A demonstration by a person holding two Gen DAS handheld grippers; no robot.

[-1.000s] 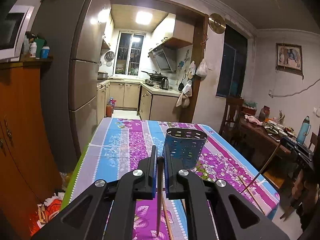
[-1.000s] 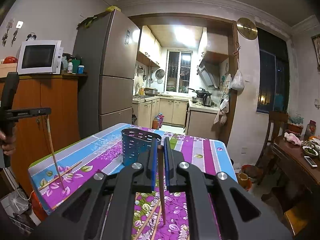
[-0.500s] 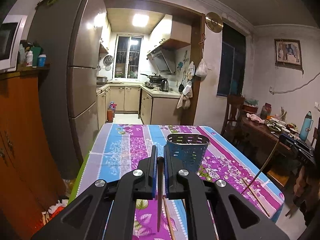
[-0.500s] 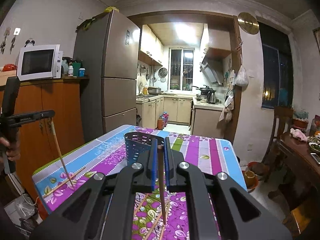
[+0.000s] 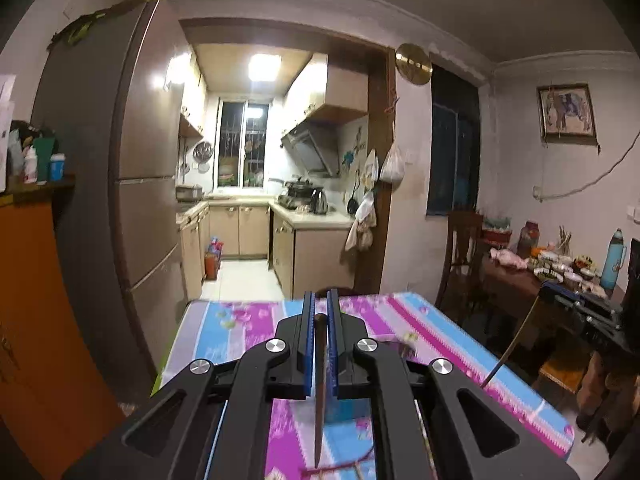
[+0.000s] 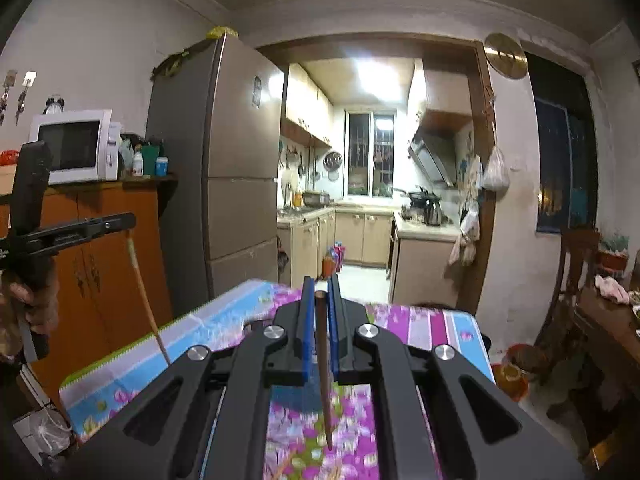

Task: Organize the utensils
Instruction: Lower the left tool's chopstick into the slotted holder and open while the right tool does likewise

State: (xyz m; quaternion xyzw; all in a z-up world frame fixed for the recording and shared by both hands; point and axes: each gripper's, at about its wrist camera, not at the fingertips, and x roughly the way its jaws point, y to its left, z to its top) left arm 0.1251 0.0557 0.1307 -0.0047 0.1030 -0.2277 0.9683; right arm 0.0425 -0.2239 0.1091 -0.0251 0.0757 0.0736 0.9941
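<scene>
Black plastic makes up both handheld tools, each with matte angular arms, round silver bolts and flat blue pads lining the finger faces. The left gripper (image 5: 319, 312) has its jaws narrow and clamped on one slim dark wooden chopstick (image 5: 319, 392), which hangs nearly vertical between the pads, blunt end at the top and tapered tip pointing down above the table (image 5: 436, 332). The right gripper (image 6: 319, 300) is closed in the same way on a second brown wooden chopstick (image 6: 323, 368), round in section, also hanging tip-down.

In the right wrist view the left tool appears at the left edge, gripped by a hand (image 6: 28, 308), with its stick seen as a pale thin rod slanting down over the table's near corner. In the left wrist view the right tool shows at the right edge with its stick angled down above the table's edge.

The table carries a glossy tablecloth (image 6: 224, 324) striped in purple, blue and white with a floral print. A blue perforated utensil holder (image 6: 296, 398) stands on it, largely hidden behind the jaws and blurred; its detail cannot be made out. More chopsticks (image 6: 288, 464) lie flat on the cloth near the lower edge, blurred.
</scene>
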